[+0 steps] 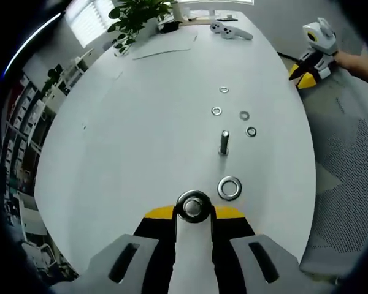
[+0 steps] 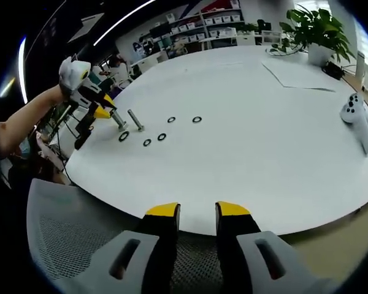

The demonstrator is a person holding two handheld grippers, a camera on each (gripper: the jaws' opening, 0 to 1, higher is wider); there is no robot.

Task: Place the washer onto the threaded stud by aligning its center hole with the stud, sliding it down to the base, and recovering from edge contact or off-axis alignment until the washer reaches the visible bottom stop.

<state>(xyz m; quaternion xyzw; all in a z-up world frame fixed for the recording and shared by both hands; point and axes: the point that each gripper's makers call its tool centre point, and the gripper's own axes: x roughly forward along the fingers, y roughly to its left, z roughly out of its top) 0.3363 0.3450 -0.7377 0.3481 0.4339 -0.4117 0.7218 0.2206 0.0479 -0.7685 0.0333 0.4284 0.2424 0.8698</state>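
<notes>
**Washer in the claw, stud just ahead**

Pinched at the tips of the left claw: a washer, held face-on to the camera, hole open and unobstructed. Lying flat on the white counter just beyond and slightly to the side: a spare washer of like size. Standing upright a little farther on, near but well short of contact: the stud, bare, nothing threaded on yet. Scattered past it: four small washers. At the far end, a white controller and a potted plant.

Parked off to the side over a mesh chair at the counter's edge: the right claw, slightly parted and carrying nothing.

Judged to be the approach stage, alignment not yet begun. To do it well: lift clear of the spare washer, carry forward over the stud's tip, then level the washer so the hole sits square to the stud's axis before lowering. Keep the grip on the rim only, leaving the hole free. On any catch at the edge, back off a touch, re-centre and lower again rather than pressing. Let go only once seated at the base.
</notes>
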